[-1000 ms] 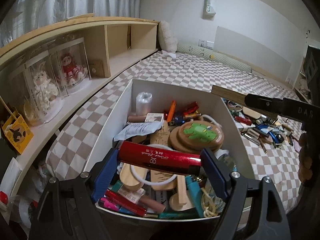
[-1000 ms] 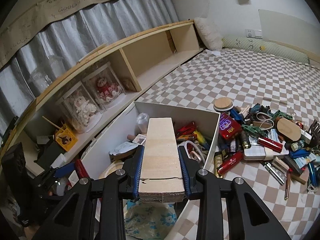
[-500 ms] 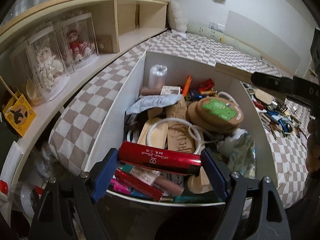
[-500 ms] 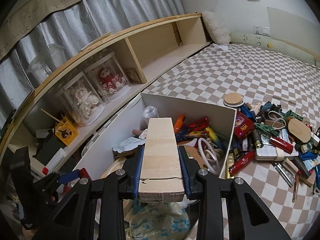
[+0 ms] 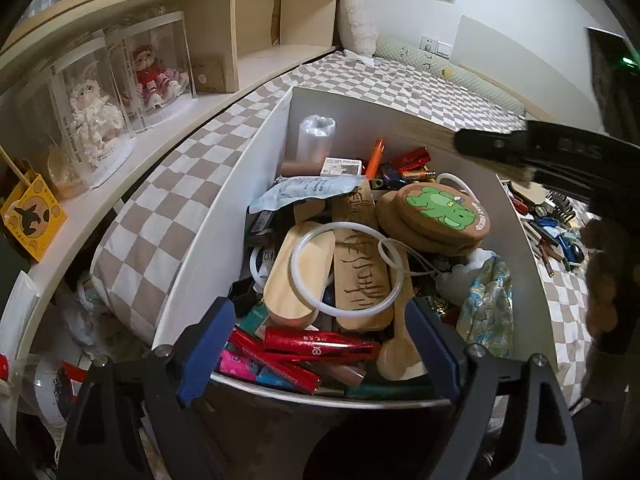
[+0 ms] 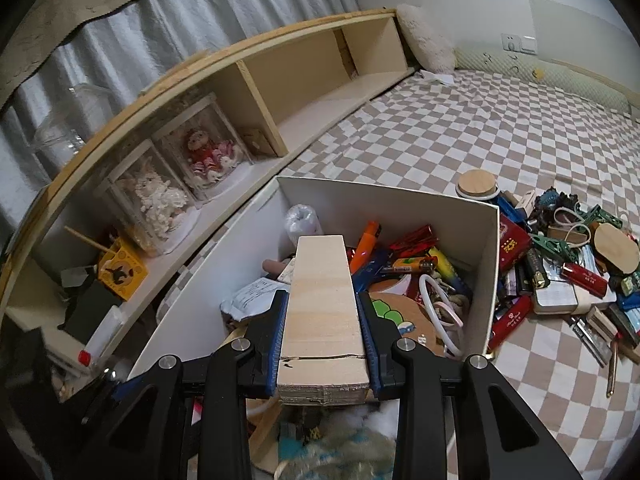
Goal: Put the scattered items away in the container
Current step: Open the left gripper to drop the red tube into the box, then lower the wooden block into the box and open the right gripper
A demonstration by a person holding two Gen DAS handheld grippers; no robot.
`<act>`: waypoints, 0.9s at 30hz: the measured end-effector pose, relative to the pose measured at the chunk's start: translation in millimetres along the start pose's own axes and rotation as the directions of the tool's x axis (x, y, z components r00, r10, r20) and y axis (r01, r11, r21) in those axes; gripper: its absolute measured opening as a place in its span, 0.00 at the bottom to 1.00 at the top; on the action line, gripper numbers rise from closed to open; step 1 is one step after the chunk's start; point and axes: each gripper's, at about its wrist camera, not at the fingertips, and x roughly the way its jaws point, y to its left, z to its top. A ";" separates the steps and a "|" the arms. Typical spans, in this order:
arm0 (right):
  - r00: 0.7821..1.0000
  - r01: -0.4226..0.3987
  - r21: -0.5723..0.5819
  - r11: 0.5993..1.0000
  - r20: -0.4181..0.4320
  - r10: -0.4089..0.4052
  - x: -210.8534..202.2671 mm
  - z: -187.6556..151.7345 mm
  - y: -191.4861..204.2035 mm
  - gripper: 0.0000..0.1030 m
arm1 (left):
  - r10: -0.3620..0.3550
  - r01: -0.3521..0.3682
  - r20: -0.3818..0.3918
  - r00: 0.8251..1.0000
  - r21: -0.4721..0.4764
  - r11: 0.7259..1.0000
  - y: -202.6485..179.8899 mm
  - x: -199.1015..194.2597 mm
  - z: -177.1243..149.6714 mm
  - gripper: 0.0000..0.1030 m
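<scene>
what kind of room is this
Most likely a bedroom: a checked bedspread, a pillow at its far end, and a bedside shelf holding boxed dolls.

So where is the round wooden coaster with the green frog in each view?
Left wrist view: the frog coaster lies inside the white box, right of centre, on top of the pile.
Right wrist view: only its edge shows, beside the held wooden plank.
Shared landmark: the orange marker.
</scene>
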 end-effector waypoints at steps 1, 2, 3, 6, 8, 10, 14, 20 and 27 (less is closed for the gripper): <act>1.000 0.009 0.007 1.000 -0.004 -0.008 4.4 1.3 0.6 0.32 | -0.002 0.002 0.001 1.000 0.000 1.000 0.7 -0.2 0.0 0.85; 1.000 0.016 0.013 1.000 -0.009 -0.016 8.7 2.4 1.4 0.32 | -0.003 0.003 0.003 1.000 0.000 1.000 1.1 -0.7 0.0 0.85; 1.000 0.022 0.016 1.000 -0.015 -0.022 12.5 3.1 2.3 0.32 | -0.003 0.003 0.005 1.000 0.001 1.000 1.8 -1.4 -0.1 0.85; 0.999 0.043 0.022 0.999 -0.028 -0.042 22.7 3.5 5.7 0.32 | 0.006 -0.006 0.017 1.000 0.005 1.000 4.6 -4.1 0.3 0.85; 0.998 0.065 0.024 0.998 -0.027 -0.064 27.2 2.8 6.7 0.32 | 0.020 -0.020 0.032 0.999 -0.003 1.000 8.9 -6.9 1.2 0.85; 0.996 0.080 0.026 0.996 -0.032 -0.079 31.2 1.8 6.6 0.32 | 0.019 -0.019 0.034 0.999 -0.008 1.000 12.9 -8.2 2.2 0.85; 0.996 0.079 0.042 0.996 -0.048 -0.077 38.0 -0.3 7.9 0.32 | 0.022 -0.022 0.039 0.999 -0.008 1.000 17.4 -9.9 3.4 0.85; 0.996 -0.017 0.050 0.999 -0.086 0.022 42.7 -2.0 22.6 0.93 | 0.009 -0.007 0.050 0.999 -0.024 1.000 20.7 -11.9 4.3 0.85; 0.989 -0.128 0.092 0.987 -0.065 0.134 22.6 2.3 32.7 0.95 | 0.007 -0.006 0.051 0.999 -0.023 1.000 21.5 -12.1 4.7 0.85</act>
